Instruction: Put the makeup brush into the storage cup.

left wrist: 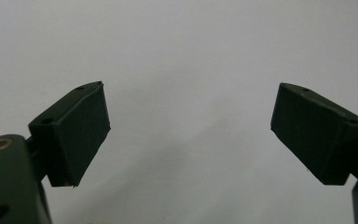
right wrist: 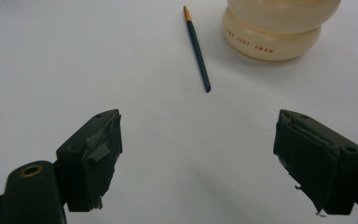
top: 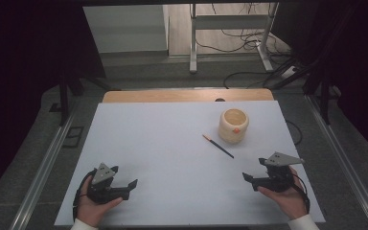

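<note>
The pencil (top: 218,145) lies on the bench (top: 163,143), just left of the cup (top: 233,125), far and left of the right tool (top: 253,173). Both tools are spread and empty; the left tool (top: 124,178) sits well apart at near left.

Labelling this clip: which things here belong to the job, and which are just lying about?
Job:
pencil, flat on the table
cream cup, upright beside it
right gripper, open, nearest both

Lying about:
left gripper, open over bare table
cables on the floor
</note>
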A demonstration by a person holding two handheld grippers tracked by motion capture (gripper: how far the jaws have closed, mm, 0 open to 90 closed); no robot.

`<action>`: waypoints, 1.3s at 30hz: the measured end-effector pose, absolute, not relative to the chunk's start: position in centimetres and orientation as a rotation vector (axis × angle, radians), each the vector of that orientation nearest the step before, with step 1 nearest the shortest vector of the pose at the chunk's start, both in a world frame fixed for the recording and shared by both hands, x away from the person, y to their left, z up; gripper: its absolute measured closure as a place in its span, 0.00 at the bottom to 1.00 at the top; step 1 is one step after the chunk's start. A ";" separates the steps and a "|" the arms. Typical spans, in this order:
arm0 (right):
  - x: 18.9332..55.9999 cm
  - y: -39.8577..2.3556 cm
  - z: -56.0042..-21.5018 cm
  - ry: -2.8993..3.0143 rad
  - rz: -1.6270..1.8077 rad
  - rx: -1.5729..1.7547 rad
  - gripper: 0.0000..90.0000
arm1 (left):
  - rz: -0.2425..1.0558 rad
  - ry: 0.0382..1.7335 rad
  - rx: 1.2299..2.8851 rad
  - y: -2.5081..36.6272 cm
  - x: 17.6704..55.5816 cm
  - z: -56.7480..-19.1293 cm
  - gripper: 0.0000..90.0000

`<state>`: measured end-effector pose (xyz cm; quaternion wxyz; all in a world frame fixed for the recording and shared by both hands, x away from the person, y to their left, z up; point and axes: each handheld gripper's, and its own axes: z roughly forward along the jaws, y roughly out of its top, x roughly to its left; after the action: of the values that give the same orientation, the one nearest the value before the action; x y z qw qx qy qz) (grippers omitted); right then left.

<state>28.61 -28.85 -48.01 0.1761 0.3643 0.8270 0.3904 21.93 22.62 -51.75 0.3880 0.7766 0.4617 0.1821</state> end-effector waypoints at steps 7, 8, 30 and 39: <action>29.0 -28.8 -48.2 2.344 1.097 1.038 0.19 | 0.467 1.189 1.972 22.9 21.9 -52.0 0.14; 29.0 -28.6 -48.2 2.351 1.082 1.036 0.19 | 0.470 1.192 1.970 23.0 21.9 -52.0 0.14; 29.5 -28.0 -46.4 2.375 1.011 1.061 0.18 | 0.466 1.190 1.989 22.6 22.2 -52.0 0.14; 30.6 -26.4 -45.0 2.395 0.969 1.051 0.19 | 0.462 1.197 1.990 22.7 22.1 -52.2 0.14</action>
<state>30.55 -26.36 -45.02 0.1751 0.3711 0.8454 0.3419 22.13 22.72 -52.17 0.3773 0.7783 0.4682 0.1808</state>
